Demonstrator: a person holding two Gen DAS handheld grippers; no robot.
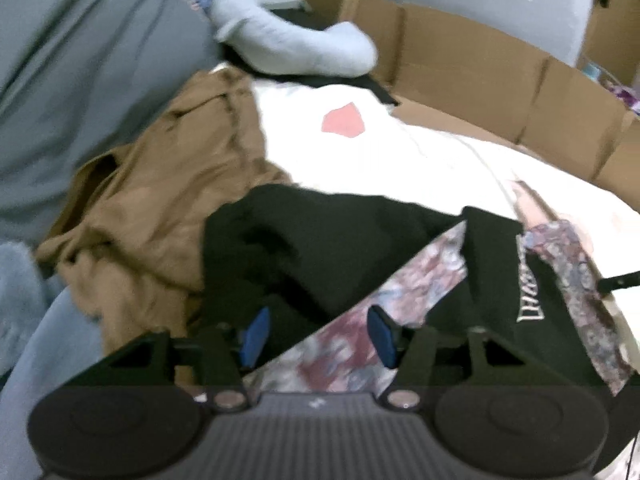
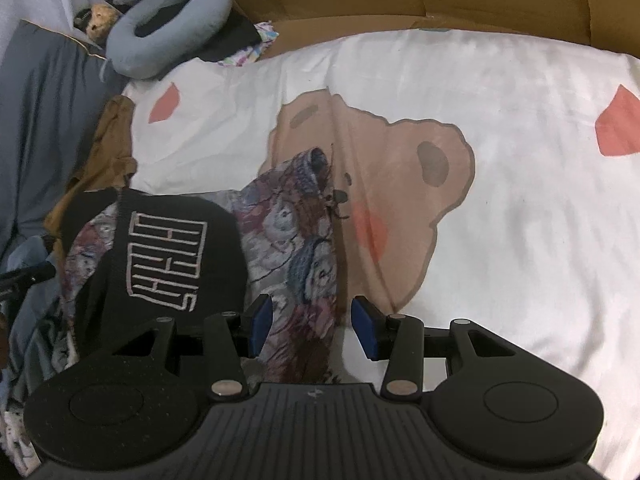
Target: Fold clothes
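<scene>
I see soft matt cloth everywhere — the white bedsheet (image 2: 500,184) looks like smooth cotton with flat printed patches. The black garment (image 2: 176,248) is a dull, dense knit with pale stitched or printed lettering. The floral garment (image 2: 296,240) reads thinner, smooth, matt. The brown garment (image 1: 160,200) is crumpled woven cloth, no sheen. The grey neck pillow (image 2: 168,32) looks fuzzy, fleece-like. The cardboard (image 1: 472,60) is plain matt brown paperboard, creased. On my right gripper (image 2: 311,326) — matt black plastic body, ribbed top, blue rubbery-looking pads (image 2: 259,326), small shiny metal pins.
</scene>
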